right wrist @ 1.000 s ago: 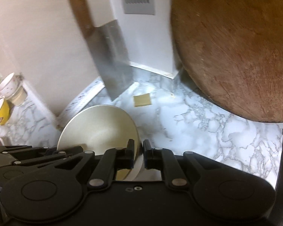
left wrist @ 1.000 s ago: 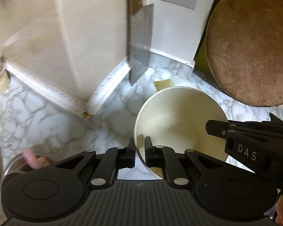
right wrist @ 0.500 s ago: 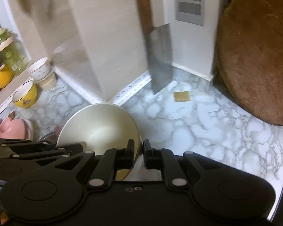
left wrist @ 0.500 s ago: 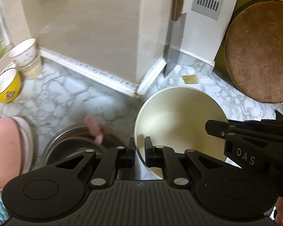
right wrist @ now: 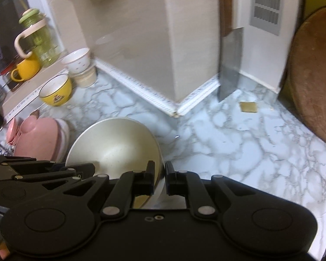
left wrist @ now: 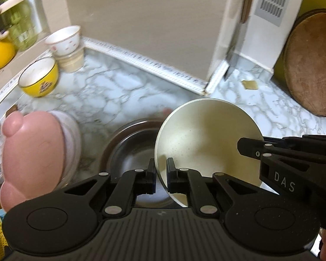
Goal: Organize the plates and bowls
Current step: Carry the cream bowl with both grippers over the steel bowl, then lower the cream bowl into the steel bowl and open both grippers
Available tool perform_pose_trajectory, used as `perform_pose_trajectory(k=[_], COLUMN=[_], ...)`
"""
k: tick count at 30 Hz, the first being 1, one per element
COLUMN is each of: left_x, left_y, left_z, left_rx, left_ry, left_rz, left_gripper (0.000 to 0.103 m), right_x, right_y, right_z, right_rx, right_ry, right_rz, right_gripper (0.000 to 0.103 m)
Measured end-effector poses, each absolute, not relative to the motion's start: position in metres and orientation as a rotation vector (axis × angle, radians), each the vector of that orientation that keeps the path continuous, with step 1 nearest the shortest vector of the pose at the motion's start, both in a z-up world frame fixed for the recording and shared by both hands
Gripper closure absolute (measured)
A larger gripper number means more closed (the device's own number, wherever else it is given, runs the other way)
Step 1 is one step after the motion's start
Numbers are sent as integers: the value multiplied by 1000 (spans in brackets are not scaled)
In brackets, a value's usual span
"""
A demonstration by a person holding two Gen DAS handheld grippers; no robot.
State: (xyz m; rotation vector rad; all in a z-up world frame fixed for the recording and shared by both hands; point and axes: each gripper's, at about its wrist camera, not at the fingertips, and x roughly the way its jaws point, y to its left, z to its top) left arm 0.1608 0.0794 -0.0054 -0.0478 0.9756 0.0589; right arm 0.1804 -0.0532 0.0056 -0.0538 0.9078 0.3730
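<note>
A cream speckled bowl (left wrist: pixel 206 139) hangs tilted above the marble counter, held from both sides. My left gripper (left wrist: pixel 160 174) is shut on its left rim. My right gripper (right wrist: pixel 159 179) is shut on the opposite rim of the cream bowl (right wrist: pixel 113 145), and shows as a black arm (left wrist: pixel 293 158) at the right of the left wrist view. Below and left of the bowl sits a steel bowl (left wrist: pixel 130 152). A pink pig-shaped plate (left wrist: pixel 32 158) lies on a stack at the left. A yellow bowl (left wrist: pixel 39 78) and a white bowl stacked on a beige one (left wrist: pixel 65 41) stand by the wall.
A cleaver (right wrist: pixel 230 63) hangs against the wall corner, with a small tan square (right wrist: pixel 248 107) on the counter below it. A round wooden board (right wrist: pixel 315 76) leans at the right. A green jar (right wrist: pixel 39 41) and a yellow mug (right wrist: pixel 26 69) stand on the sill.
Both grippers carried the cream bowl leftward along the counter. The wooden board slid off to the right, and the steel bowl, pink plate, yellow and white bowls came into view.
</note>
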Motion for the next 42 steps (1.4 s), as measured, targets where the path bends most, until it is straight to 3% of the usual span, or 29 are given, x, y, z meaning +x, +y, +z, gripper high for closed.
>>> perform_pose_trajectory(k=[14,33,42], left_x=[170,176,178], left_y=[127,129,134], left_z=[-39,-60,-66], left_rx=[-56,32,9], left_ry=[1023,1050,1077], left_rz=[128,99,72], left_gripper=[96,93,93], right_x=[192,190,193], right_y=[0,13,15], right_z=[-29,-45,-45], right_rx=[-38,-98,-91], right_ry=[992,987,998], right_rz=[405,402,413], right_gripper=[93,94,86])
